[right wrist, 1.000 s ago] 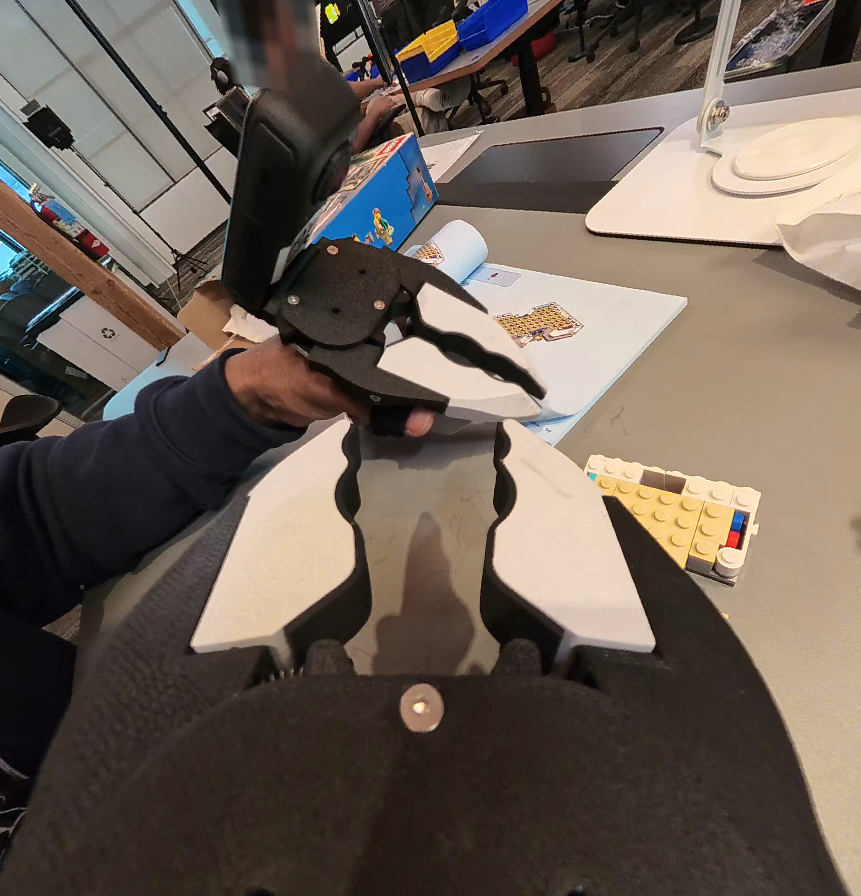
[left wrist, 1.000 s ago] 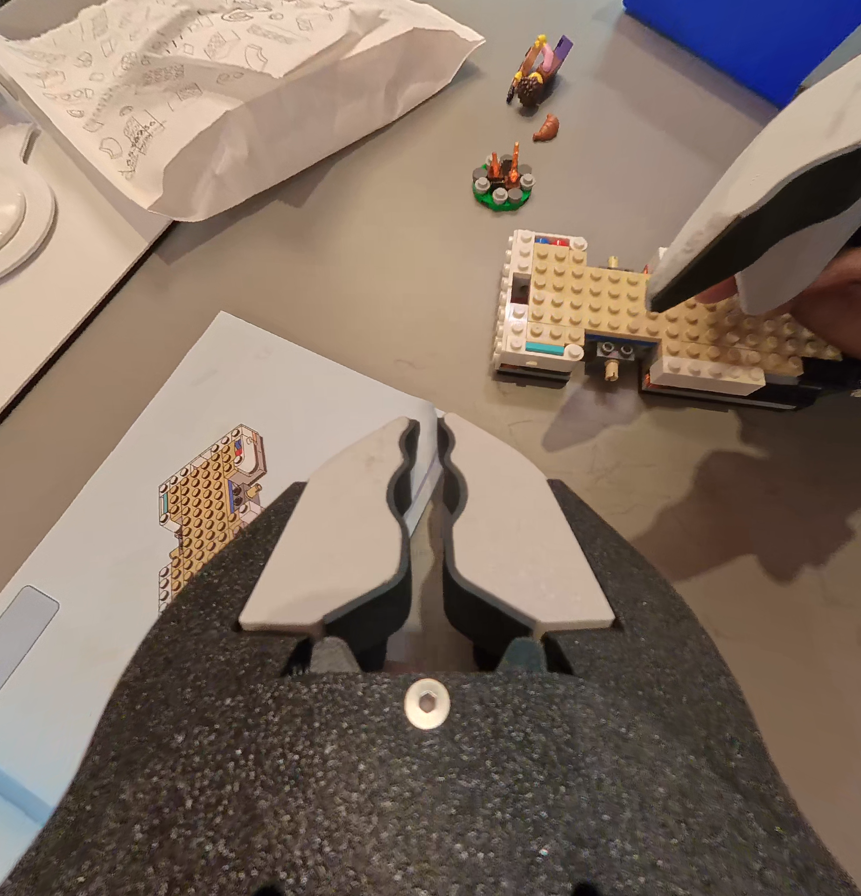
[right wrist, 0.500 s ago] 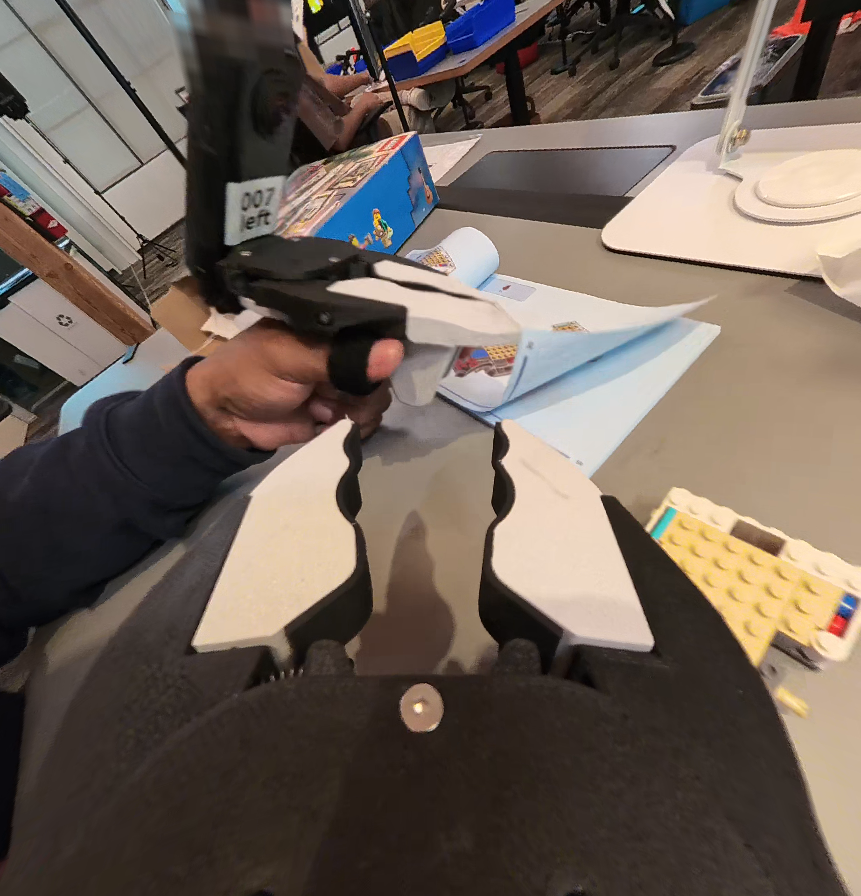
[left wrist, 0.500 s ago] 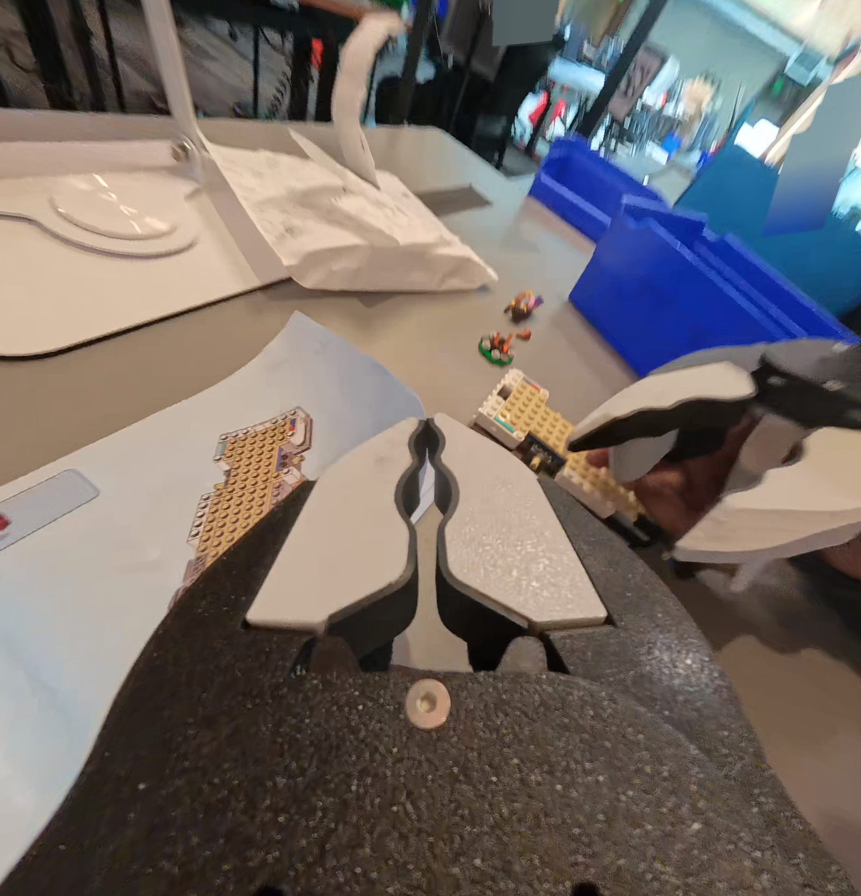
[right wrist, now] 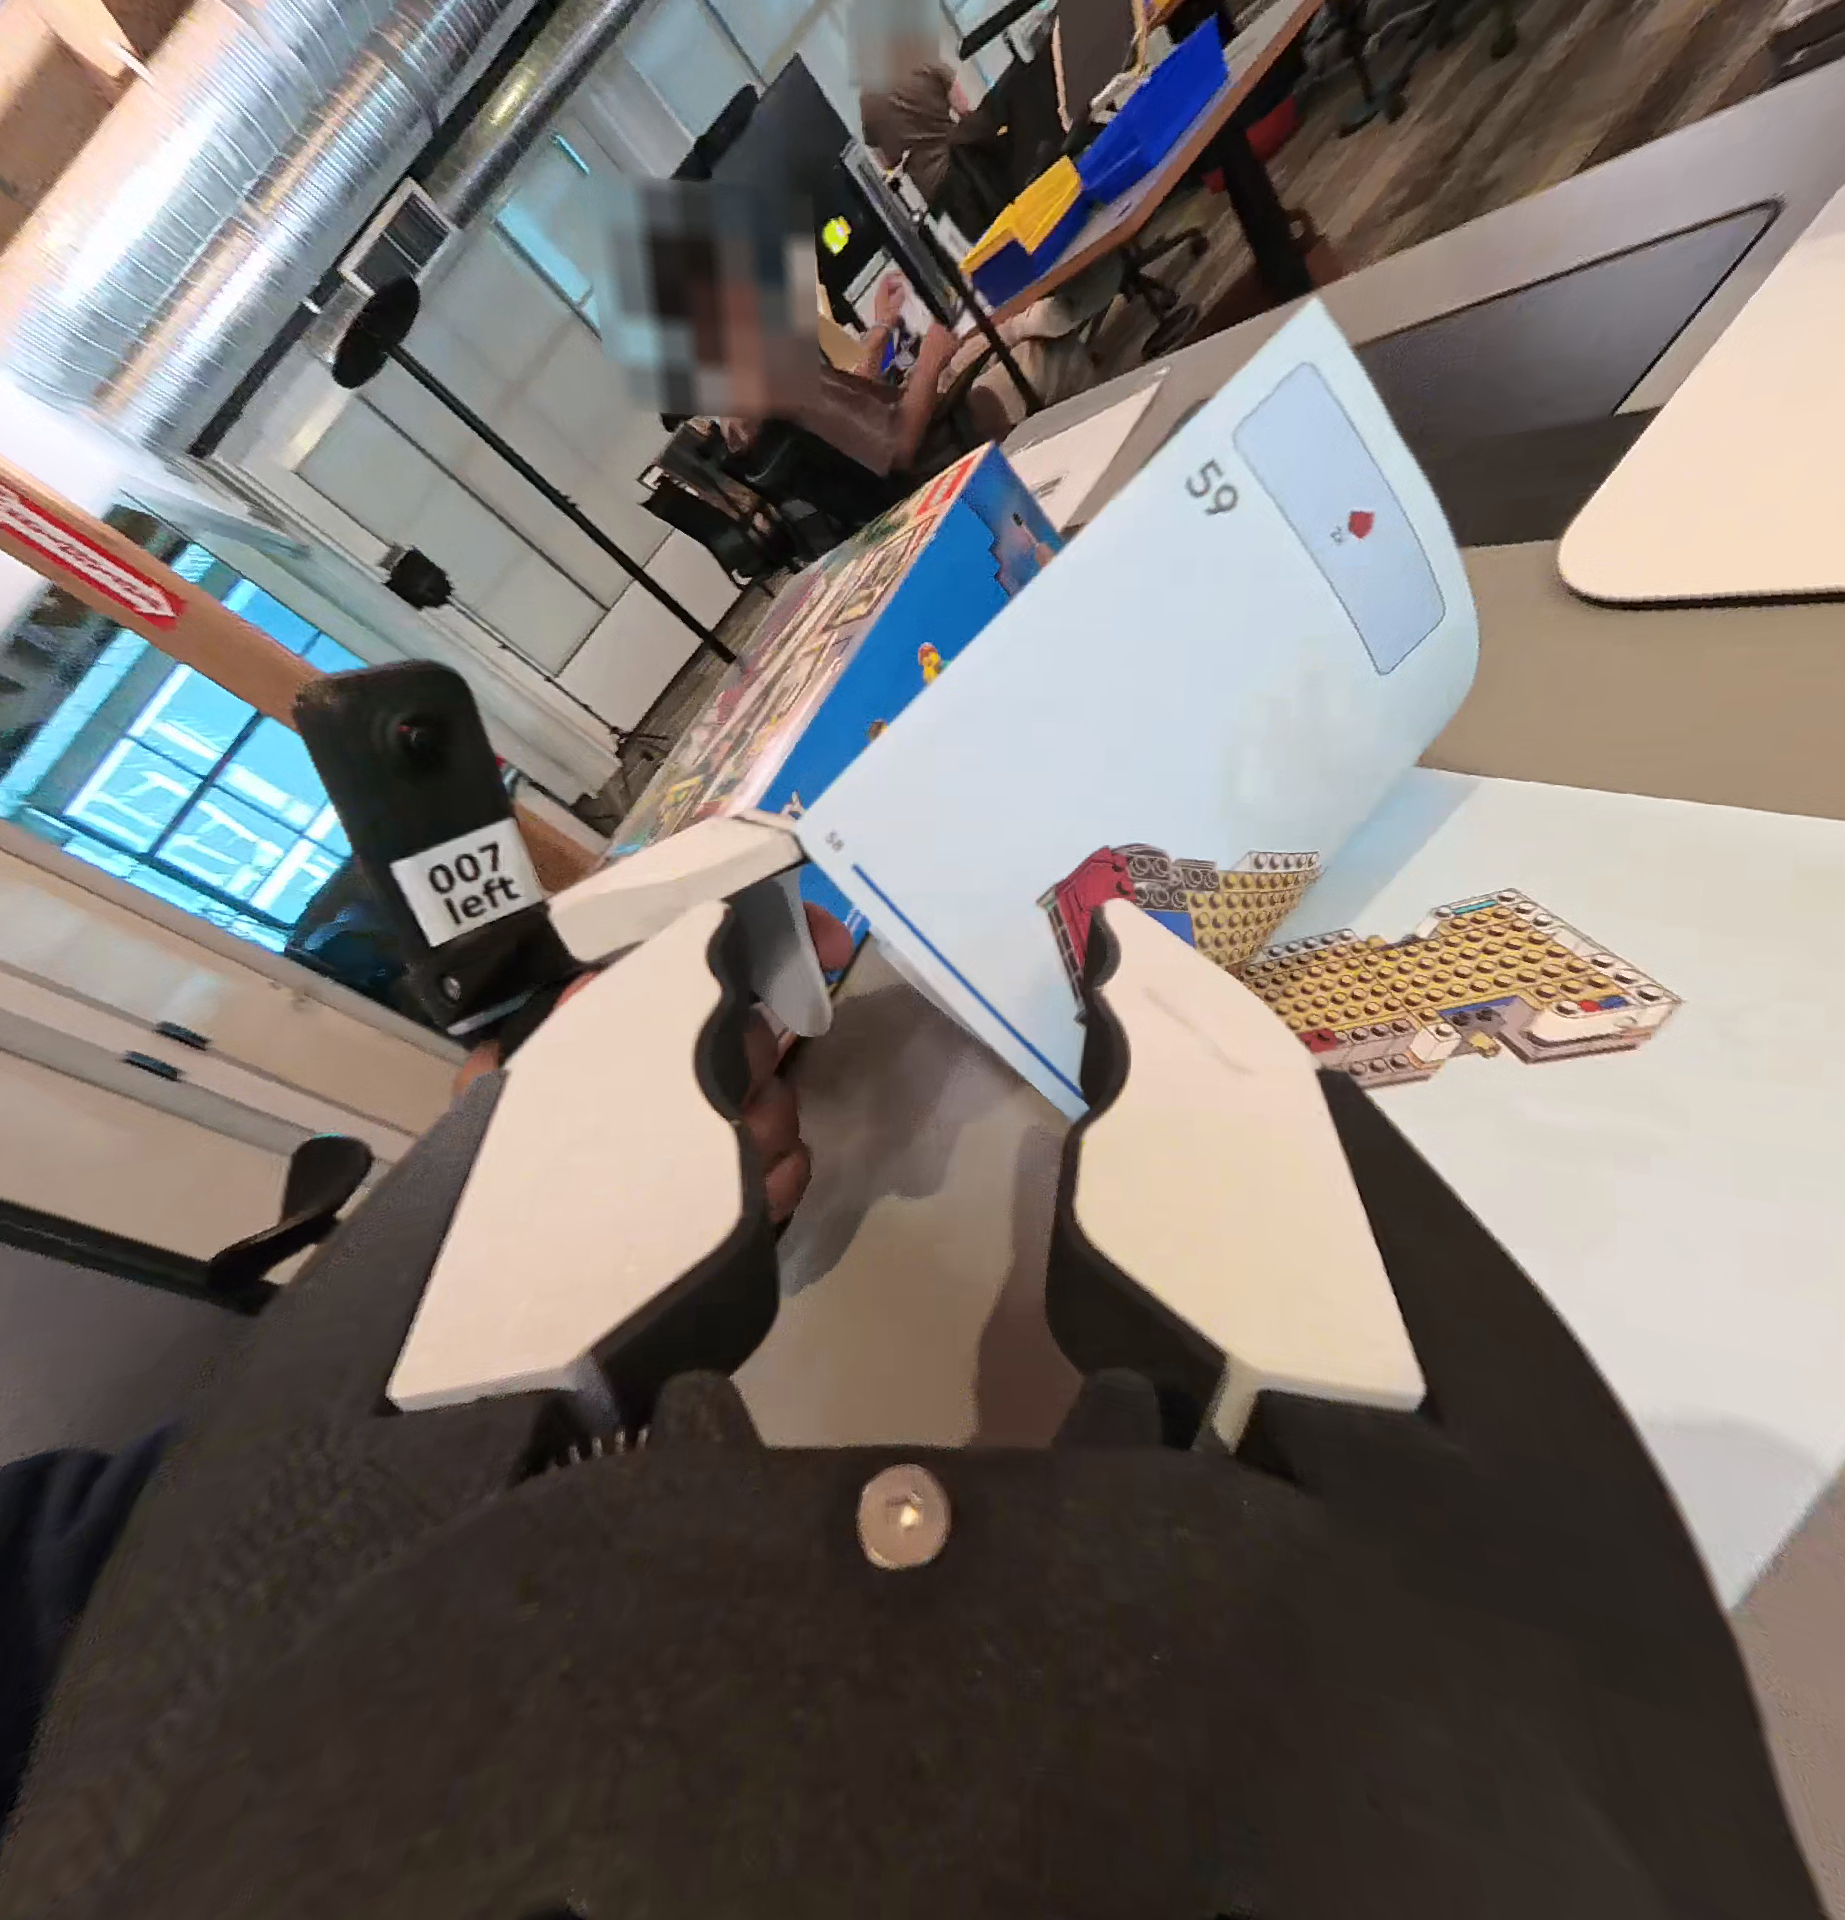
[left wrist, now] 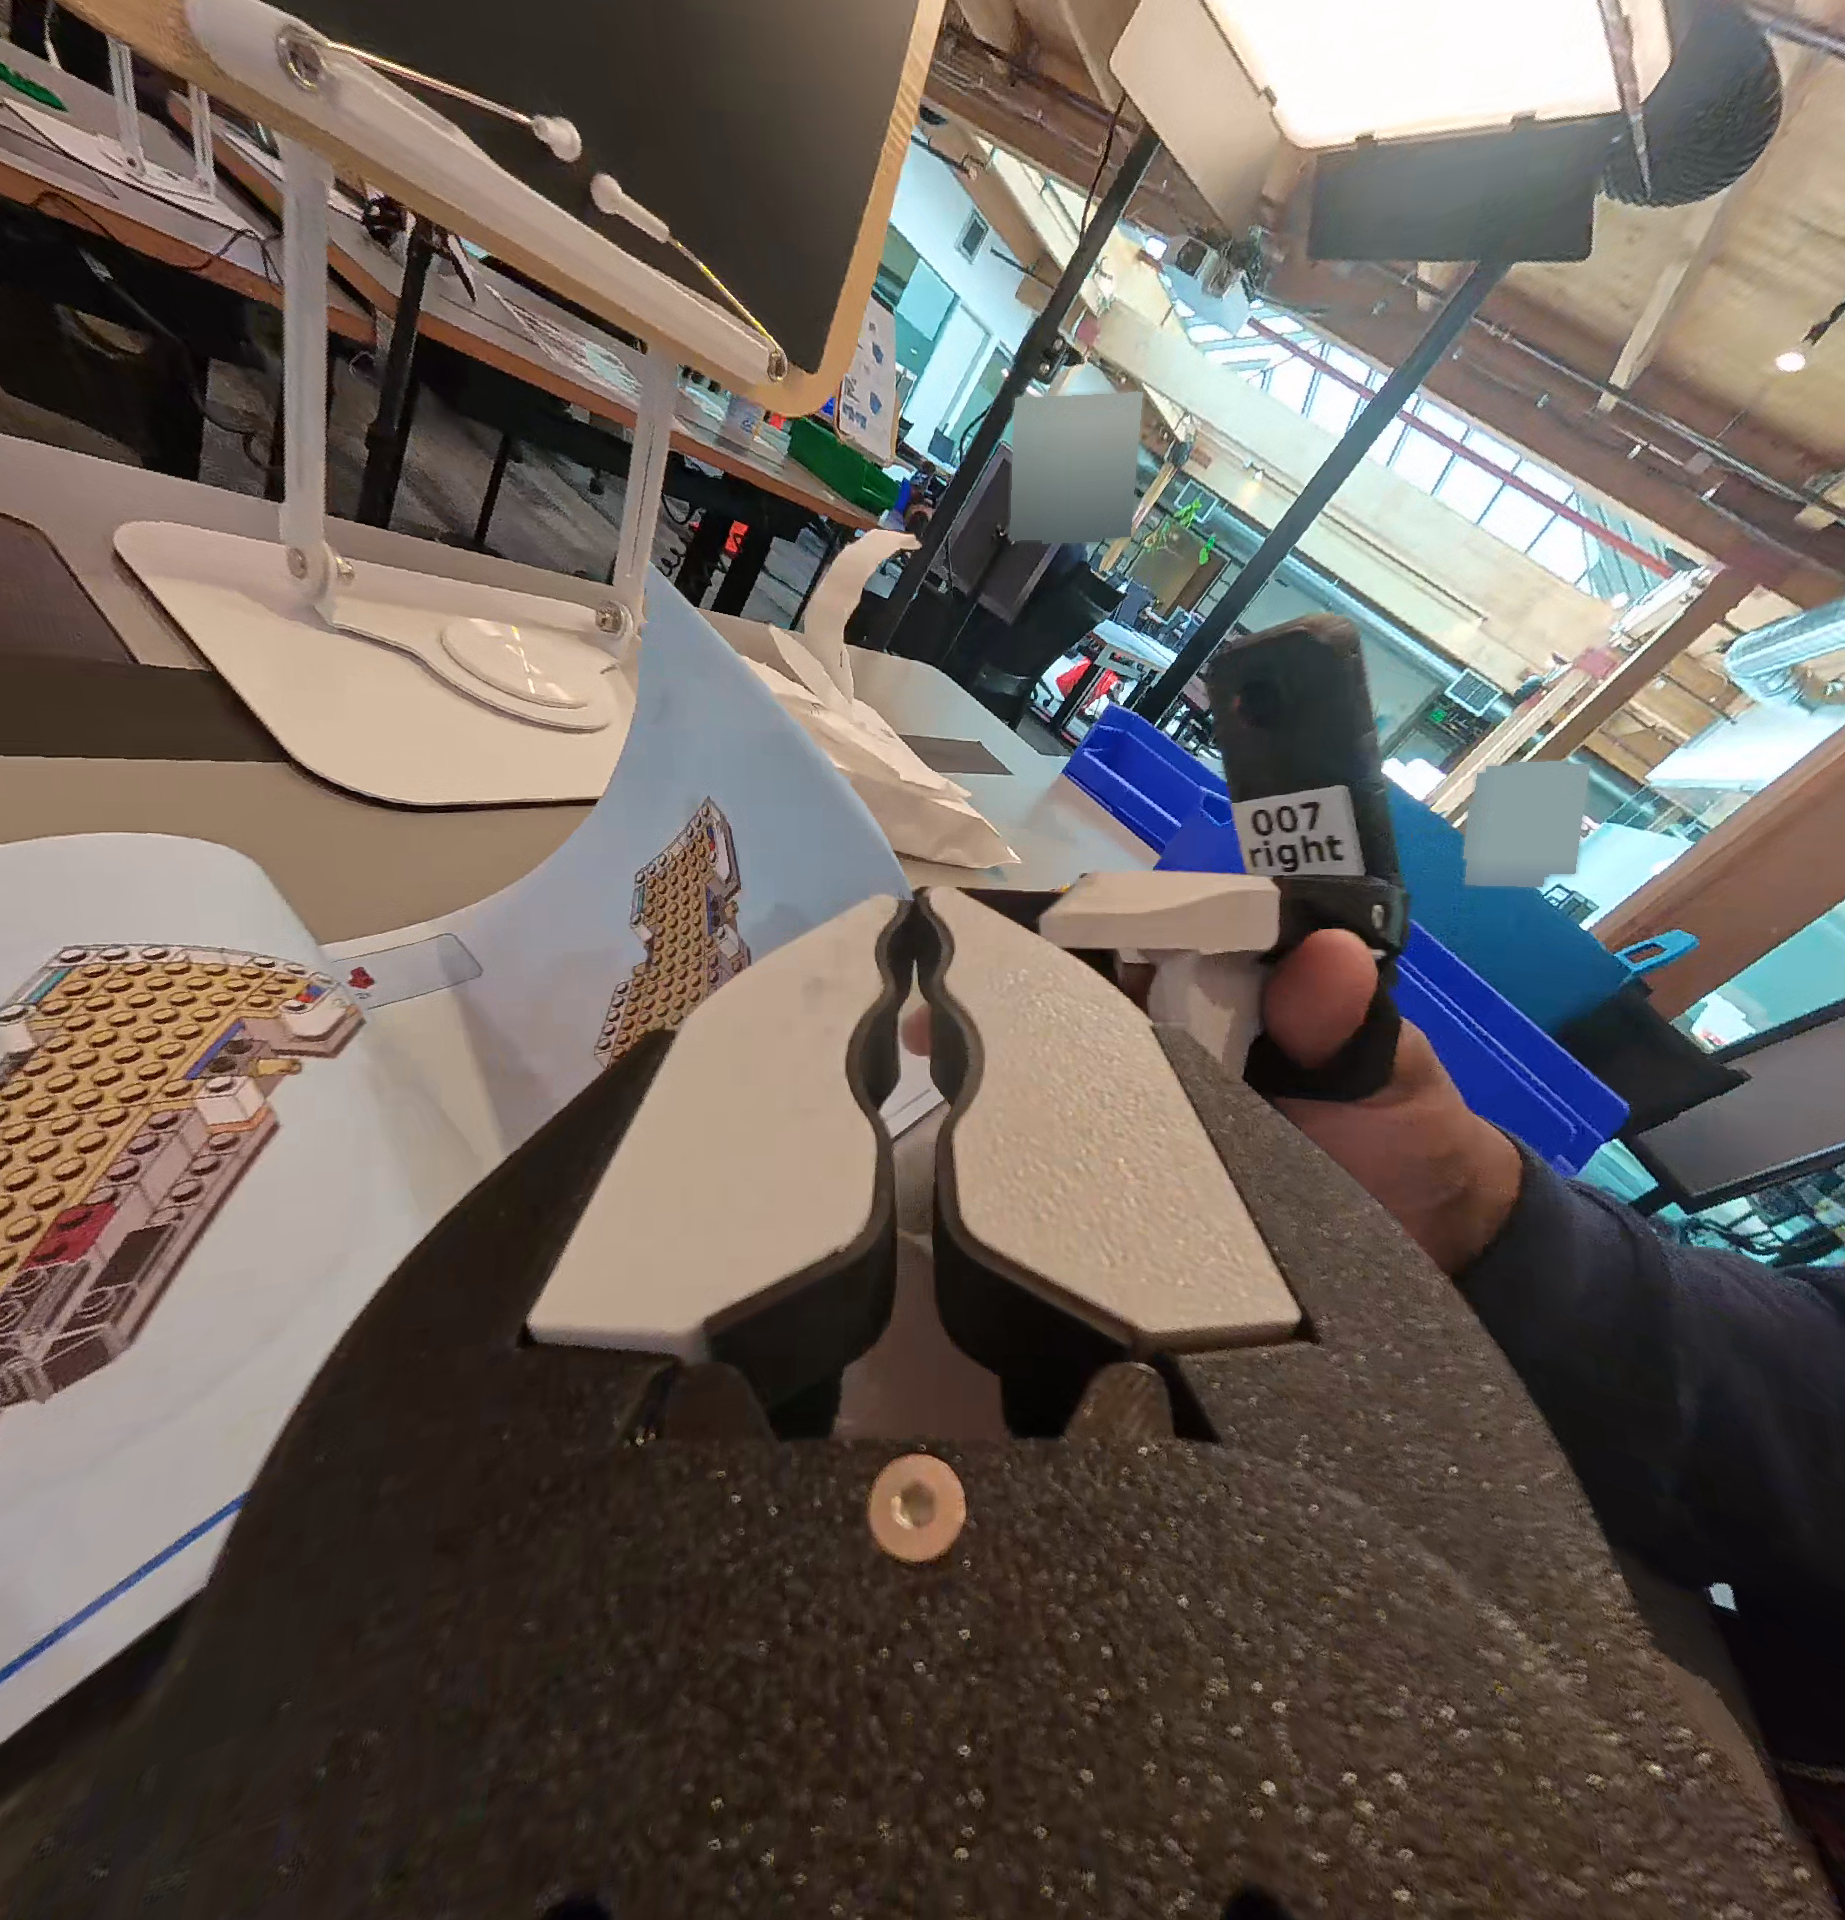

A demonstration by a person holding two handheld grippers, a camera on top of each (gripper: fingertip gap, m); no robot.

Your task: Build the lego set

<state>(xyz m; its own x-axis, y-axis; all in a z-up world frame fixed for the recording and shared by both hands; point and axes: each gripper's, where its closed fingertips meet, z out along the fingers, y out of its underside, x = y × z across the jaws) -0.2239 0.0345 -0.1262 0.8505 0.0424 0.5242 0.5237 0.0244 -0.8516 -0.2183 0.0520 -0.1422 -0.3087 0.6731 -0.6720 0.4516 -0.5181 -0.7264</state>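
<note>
While the left gripper (left wrist: 913, 920) seemingly pinches a booklet page (right wrist: 1157, 727), the right gripper (right wrist: 907, 925) gapes above the grey table (right wrist: 1624, 727).

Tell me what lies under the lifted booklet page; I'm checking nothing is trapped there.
Under the lifted page, the next light-blue page lies flat, showing a printed brick-build drawing. Near the fold the curled sheet covers the rest. The left gripper pinches the page's corner.

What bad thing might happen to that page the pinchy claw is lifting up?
The left gripper pinches only the very corner of the booklet page, which curves high in the air, so the thin paper might tear or crease there, or slip free and flop back. The right gripper is open right beside the lifted page's lower edge and could bump or crumple it.
</note>
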